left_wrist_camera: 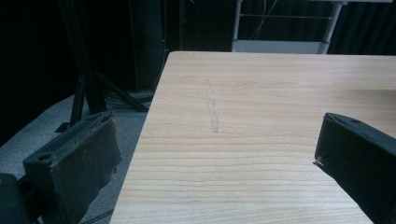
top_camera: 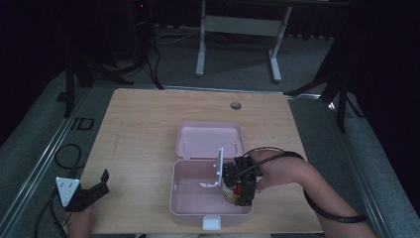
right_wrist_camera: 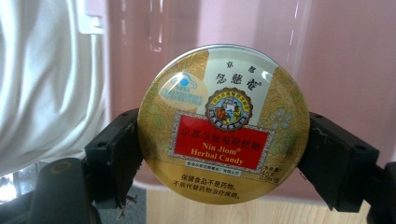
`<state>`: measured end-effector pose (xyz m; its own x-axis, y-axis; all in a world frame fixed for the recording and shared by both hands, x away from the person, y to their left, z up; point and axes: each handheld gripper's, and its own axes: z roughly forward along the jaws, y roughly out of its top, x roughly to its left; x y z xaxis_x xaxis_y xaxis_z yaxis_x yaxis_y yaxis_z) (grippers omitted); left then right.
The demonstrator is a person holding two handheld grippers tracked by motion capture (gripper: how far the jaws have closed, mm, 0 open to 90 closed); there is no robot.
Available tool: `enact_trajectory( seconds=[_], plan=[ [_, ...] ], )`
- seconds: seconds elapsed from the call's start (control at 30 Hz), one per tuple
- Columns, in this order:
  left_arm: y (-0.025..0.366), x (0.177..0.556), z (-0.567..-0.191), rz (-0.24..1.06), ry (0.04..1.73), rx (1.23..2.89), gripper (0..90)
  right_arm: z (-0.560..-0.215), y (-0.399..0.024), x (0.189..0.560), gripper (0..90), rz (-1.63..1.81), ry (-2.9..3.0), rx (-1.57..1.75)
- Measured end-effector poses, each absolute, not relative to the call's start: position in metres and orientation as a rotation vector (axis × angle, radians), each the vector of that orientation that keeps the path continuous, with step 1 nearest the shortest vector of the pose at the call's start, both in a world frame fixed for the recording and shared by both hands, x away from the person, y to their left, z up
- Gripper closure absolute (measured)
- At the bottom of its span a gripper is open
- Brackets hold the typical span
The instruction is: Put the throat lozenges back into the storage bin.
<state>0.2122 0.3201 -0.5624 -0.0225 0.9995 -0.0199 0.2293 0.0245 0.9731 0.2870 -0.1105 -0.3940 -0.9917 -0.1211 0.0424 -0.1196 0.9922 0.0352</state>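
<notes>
Because the right tongs point(right_wrist_camera: 224, 154) are clenched across the full width of the round candy tin point(right_wrist_camera: 223, 123), we judge the hold from there first. In the right gripper view one black jaw presses each side of the tin's rim, and the printed gold and red lid faces the camera. We take the tin for thin metal: stiff, light, and smooth along its curved edge. That glossy rim looks slippery, so we think a hold straight across the widest part, as here, is the safest; any bite nearer the edge would likely let the tin squirt out. A hard squeeze could dent the wall or pop the lid, we suspect, so moderate pressure seems right.

In the high view the right tongs point(top_camera: 241, 187) hold the tin point(top_camera: 229, 192) inside the right end of the open pink box point(top_camera: 188, 206), just beside its right wall. We cannot tell whether the tin touches the box floor or hangs just above it. The box's lid point(top_camera: 210, 139) lies open and flat behind it, and a white latch point(top_camera: 212, 223) sits at the front edge.

Well apart, at the near left corner of the tabletop point(top_camera: 138, 124), the left tongs point(top_camera: 95, 191) are released, jaws spread wide with nothing between them. The left gripper view shows bare wood point(left_wrist_camera: 261, 140) between those jaws.
</notes>
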Motion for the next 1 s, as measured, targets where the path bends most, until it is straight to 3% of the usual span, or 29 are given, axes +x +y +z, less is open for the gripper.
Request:
enact_trajectory(
  seconds=[1.0],
  plan=[
    [0.320,0.213,-0.562,1.087,1.404,1.359,0.4,-0.494,-0.091,0.300,19.7,0.220,-3.031,0.172]
  ],
)
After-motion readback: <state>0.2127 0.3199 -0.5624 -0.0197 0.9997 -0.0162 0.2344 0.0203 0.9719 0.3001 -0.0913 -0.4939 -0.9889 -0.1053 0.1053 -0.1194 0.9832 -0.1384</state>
